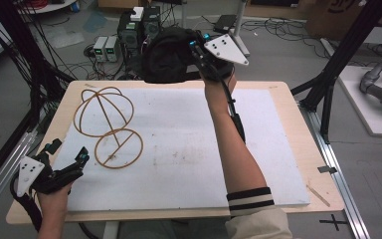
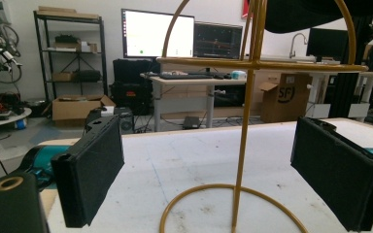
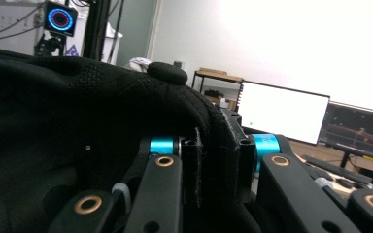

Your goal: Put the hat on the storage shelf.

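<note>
Jaws of the right gripper [image 3: 212, 160] are pressed together on a fold of a black cap [image 1: 169, 55], the fabric pinched between the two black pads. In the right gripper view the cap's dark, textured cloth drapes over the jaws and spreads to the left, with the small button of its crown [image 3: 167, 73] sitting at the top. From above, the right gripper [image 1: 204, 55] holds the cap up in the air over the far edge of the desk [image 1: 298, 149], the person's right arm stretched forward with a striped cuff [image 1: 250, 199] at the sleeve.

Jaws of the left gripper [image 2: 209, 174] stand wide apart with nothing between the pads. In the left gripper view they frame a gold wire hat stand [image 2: 245, 145]: its thin upright post rises between them from a ring-shaped base lying on the white mat [image 2: 184, 160], well beyond the jaws and not touching them. From above, the left gripper [image 1: 67, 167] rests near the desk's near left corner, just beside the mat's edge, held in the person's left hand [image 1: 54, 196].

The stand [image 1: 110, 127] sits on the left part of the white mat [image 1: 189, 149], its rounded wire head toward the far left and its ring base nearer the person. The cap hangs well apart from it, up and to the right. Monitors [image 2: 158, 34] and shelving [image 2: 68, 53] fill the room beyond.
</note>
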`<control>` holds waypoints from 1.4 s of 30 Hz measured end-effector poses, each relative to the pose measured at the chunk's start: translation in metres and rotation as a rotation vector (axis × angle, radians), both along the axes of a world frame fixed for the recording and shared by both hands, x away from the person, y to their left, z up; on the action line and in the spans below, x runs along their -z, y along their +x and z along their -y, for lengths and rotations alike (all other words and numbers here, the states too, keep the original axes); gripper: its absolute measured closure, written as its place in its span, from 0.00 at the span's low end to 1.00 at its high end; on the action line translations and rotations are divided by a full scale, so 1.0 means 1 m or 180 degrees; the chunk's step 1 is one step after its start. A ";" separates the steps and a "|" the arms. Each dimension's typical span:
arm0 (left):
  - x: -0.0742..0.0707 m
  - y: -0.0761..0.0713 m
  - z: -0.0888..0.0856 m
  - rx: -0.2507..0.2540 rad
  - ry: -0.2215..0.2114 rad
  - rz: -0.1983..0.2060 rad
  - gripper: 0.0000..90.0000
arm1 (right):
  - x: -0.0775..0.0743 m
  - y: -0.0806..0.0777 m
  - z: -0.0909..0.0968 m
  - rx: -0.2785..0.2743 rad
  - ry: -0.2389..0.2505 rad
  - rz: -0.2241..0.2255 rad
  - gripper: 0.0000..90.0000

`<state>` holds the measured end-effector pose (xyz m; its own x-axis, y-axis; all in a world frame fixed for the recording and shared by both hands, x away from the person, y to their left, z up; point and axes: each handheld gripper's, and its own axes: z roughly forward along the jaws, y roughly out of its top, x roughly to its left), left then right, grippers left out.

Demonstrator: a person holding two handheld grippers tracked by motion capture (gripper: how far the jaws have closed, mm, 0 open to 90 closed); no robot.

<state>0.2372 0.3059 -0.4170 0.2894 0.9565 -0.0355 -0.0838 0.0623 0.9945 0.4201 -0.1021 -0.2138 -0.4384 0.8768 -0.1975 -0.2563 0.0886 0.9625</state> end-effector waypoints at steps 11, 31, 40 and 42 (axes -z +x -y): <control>-0.001 -0.005 -0.002 -0.0014 0.0050 0.0029 0.13 | -0.010 -0.004 -0.035 -0.0113 -0.0005 0.0057 0.89; -0.002 -0.009 -0.005 -0.0027 0.0084 0.0037 0.13 | -0.015 -0.014 -0.099 -0.0328 0.0026 0.0078 0.89; -0.002 -0.012 -0.009 -0.0054 0.0086 0.0045 0.13 | -0.010 -0.022 -0.129 -0.0476 -0.0025 0.0065 0.89; -0.002 -0.013 -0.009 -0.0063 0.0086 0.0040 0.14 | -0.008 -0.024 -0.133 -0.0509 -0.0031 0.0056 0.89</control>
<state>0.2247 0.3149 -0.4151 0.2706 0.9627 -0.0061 -0.0972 0.0336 0.9947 0.3963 0.0313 -0.2057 -0.5687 0.7941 -0.2144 -0.2847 0.0545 0.9571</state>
